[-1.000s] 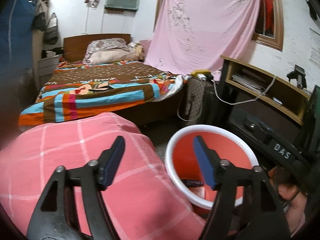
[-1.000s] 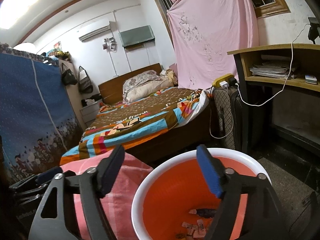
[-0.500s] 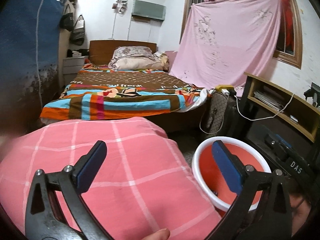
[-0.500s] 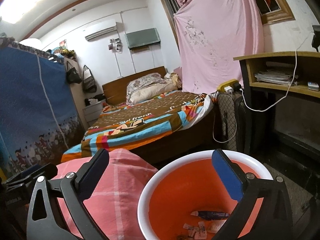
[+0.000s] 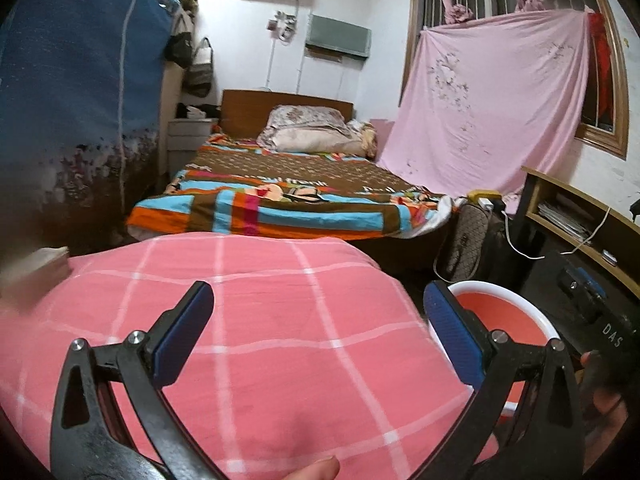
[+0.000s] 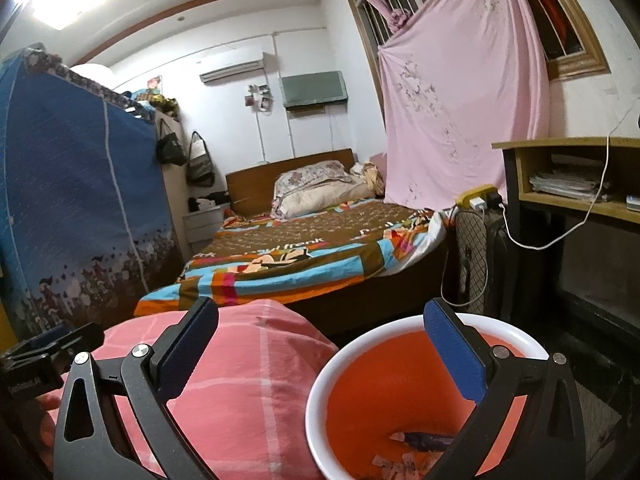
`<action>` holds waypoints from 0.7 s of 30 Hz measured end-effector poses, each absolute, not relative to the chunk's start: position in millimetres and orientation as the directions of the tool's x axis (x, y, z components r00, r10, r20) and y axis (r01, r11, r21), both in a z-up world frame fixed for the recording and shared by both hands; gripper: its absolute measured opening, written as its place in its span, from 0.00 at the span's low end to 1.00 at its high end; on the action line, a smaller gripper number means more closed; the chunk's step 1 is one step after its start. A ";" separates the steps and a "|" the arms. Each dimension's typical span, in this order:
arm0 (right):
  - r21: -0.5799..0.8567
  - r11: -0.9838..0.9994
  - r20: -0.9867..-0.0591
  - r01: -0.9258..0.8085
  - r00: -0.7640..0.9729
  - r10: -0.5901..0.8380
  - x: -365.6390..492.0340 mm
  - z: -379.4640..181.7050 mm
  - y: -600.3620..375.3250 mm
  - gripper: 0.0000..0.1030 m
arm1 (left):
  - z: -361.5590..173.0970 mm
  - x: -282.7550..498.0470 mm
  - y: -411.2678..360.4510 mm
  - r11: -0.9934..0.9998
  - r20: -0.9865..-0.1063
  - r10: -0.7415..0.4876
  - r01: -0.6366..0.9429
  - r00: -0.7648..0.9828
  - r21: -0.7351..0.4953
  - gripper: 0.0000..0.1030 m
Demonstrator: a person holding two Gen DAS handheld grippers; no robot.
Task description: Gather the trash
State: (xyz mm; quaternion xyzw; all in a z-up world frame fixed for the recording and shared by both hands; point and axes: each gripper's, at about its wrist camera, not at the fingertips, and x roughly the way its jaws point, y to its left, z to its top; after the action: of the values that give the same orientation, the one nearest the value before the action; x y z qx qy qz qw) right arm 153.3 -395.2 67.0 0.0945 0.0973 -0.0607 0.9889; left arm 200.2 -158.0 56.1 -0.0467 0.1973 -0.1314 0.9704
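Setting: a bedroom; a pink checked cushion point(image 5: 280, 344) fills the foreground of the left wrist view, and an orange bucket point(image 6: 404, 380) with a white rim stands just beside the cushion's right edge.
Left gripper point(image 5: 316, 336): jaws spread wide with nothing between them; they have just been opening. It hangs over the cushion's near half, tilted slightly downward.
Right gripper point(image 6: 320, 344): jaws likewise wide apart and empty, also just opened. Its right finger overlaps the bucket's far rim in this view; its left finger lies over the cushion.
Trash point(image 6: 416, 446): a dark wrapper and pale paper scraps lie on the bucket floor, toward its near wall.
Remaining trash: none can be made out on the cushion or on the striped bed point(image 5: 292, 204) beyond; the floor is mostly hidden.
Stage (judged): a drop into the bucket appears complete; the next move would be a search for further litter.
Risk 1: the right finger, sweeping sideways from so near the rim, could catch it and tip the light bucket, spilling the scraps.
Risk 2: the white charging cable point(image 6: 560, 236) hanging from the desk point(image 6: 568, 200) to the right could snag a passing gripper.
Risk 3: pads closing low over the cushion could pinch its fabric instead of litter.
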 end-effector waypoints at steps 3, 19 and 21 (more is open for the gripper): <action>0.164 0.978 -0.184 0.127 0.978 -0.096 148.2 67.4 -385.8 1.00 | 55.3 193.1 -148.3 0.966 -0.362 -0.252 0.214 0.897 -0.143 0.88; 0.083 0.994 -0.093 0.078 0.993 -0.070 114.8 68.4 -340.6 1.00 | 56.5 153.4 -108.2 0.979 -0.329 -0.178 0.134 0.927 -0.153 0.88; 0.079 0.994 -0.088 0.073 0.994 -0.066 111.4 68.9 -336.5 1.00 | 56.6 149.3 -103.9 0.981 -0.322 -0.170 0.127 0.931 -0.150 0.88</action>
State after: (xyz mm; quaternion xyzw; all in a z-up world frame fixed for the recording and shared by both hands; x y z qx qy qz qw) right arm 111.4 -336.5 68.9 0.0410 0.0427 -0.0349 0.9976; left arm 149.3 -103.9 56.6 -0.0634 0.1693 -0.0755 0.9806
